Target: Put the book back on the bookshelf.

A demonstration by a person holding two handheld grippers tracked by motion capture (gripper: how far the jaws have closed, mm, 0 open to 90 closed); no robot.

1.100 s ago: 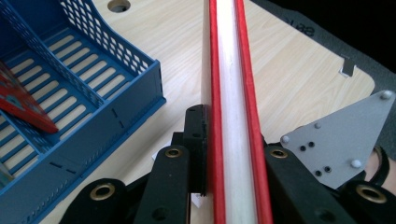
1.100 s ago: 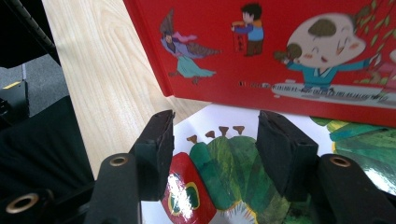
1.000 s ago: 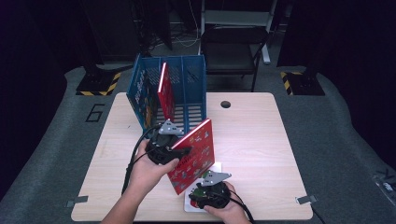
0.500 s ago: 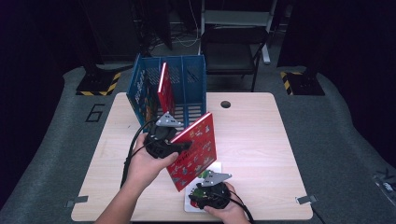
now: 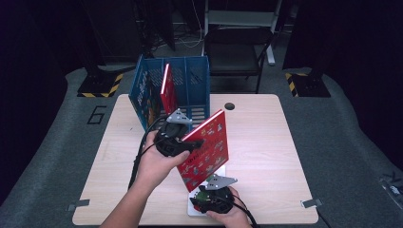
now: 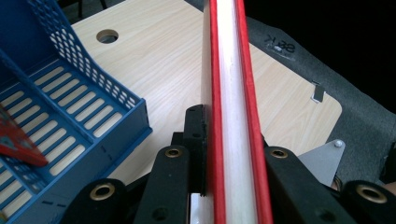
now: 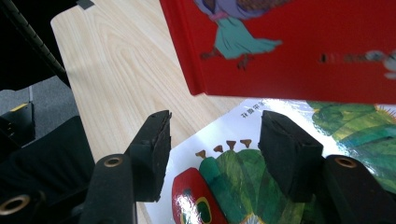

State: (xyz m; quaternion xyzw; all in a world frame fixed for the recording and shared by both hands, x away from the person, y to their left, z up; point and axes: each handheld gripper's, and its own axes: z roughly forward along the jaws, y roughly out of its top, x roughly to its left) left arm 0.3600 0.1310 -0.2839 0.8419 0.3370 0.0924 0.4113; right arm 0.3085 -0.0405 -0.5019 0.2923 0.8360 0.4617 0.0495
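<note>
Presently the left gripper (image 5: 192, 142) is clamped on the upper edge of a red picture book (image 5: 205, 151), which it holds tilted and clear of the desk (image 5: 266, 137); in the left gripper view the book's page edge (image 6: 232, 107) runs straight up between the two jaws, with a red cover pressed against each pad. Behind and to the left of this gripper stands a blue file rack (image 5: 190, 78) at the far side of the desk, and a second red book (image 5: 167, 88) leans upright inside one of its compartments. The slatted floor of the rack (image 6: 56, 121) lies just beside the left gripper in its own view. The right gripper (image 5: 205, 198) sits low at the near edge of the desk, directly below the lifted book. Its jaws stand apart and have just been opening, with nothing pressed between the pads. Beneath them lies a flat white book (image 7: 280, 196) with a green caterpillar on its cover, resting on the desk; the lower corner of the red picture book (image 7: 289, 51) hangs just above and beyond the right gripper.
</note>
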